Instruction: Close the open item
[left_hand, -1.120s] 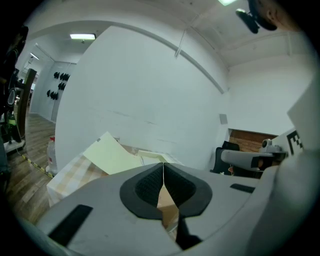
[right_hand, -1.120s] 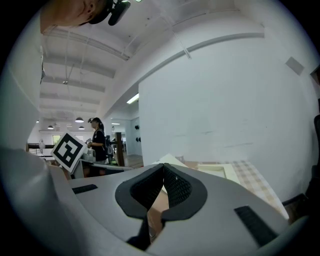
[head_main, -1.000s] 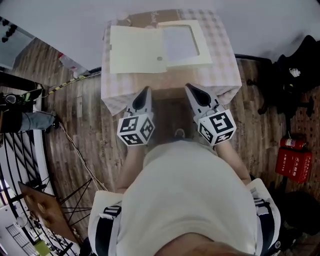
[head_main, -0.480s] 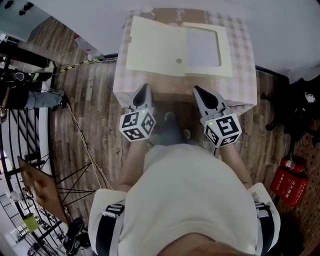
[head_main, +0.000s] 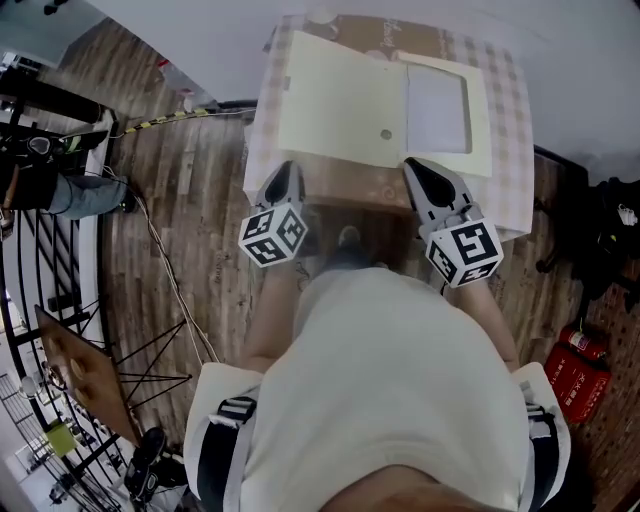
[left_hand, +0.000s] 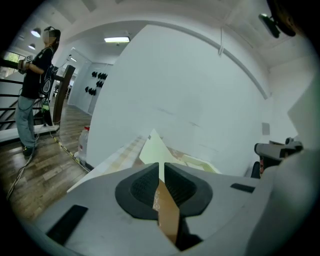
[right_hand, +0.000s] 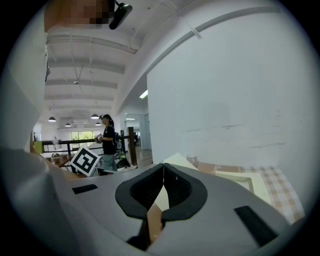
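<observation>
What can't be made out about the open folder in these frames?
- Head view: the round spot on the cream folder, too small to tell a snap from a hole.
- Head view: the pale panel in its frame, too washed out to tell paper from plastic.
- Left gripper view: most of the folder, hidden by the left gripper and its own body; only a corner shows.

Lab space: tripod legs, floor cable
</observation>
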